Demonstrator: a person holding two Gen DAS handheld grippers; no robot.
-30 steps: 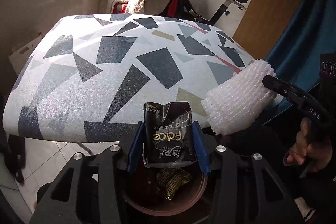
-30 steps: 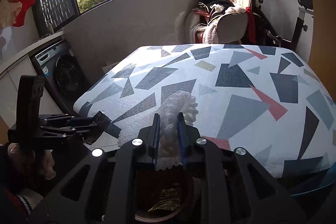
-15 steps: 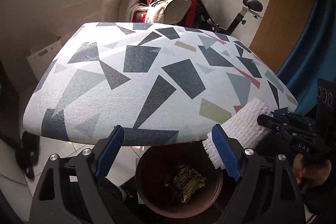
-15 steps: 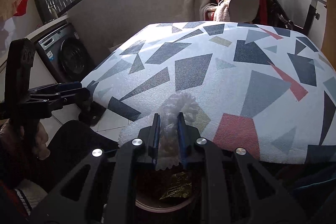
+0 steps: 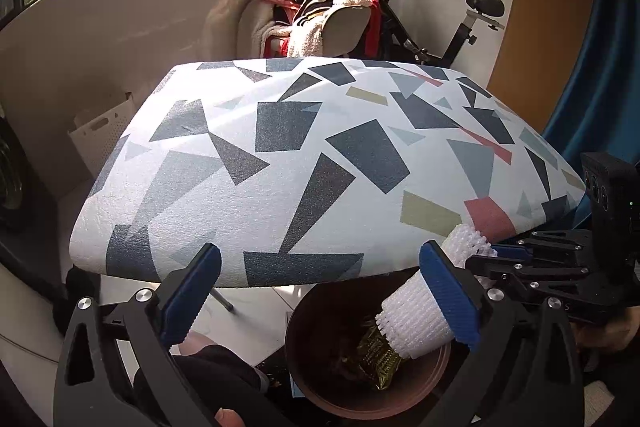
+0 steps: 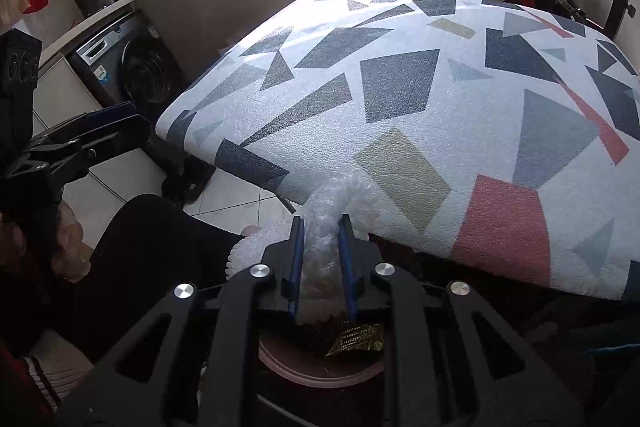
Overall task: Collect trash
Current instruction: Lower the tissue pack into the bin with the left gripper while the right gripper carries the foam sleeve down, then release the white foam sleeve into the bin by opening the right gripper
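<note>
My left tool (image 5: 320,301): jaws just opening, now wide apart, nothing between them. My right tool (image 6: 320,247): closed tight on white foam net (image 6: 332,203). Net hangs over brown bin (image 5: 320,387), low end dipping past rim. Bin on floor, just under near edge of tabletop (image 5: 280,155) with dark shapes. Gold wrapper (image 5: 378,355) lies inside bin. Right tool comes in from right side in left view.
</note>
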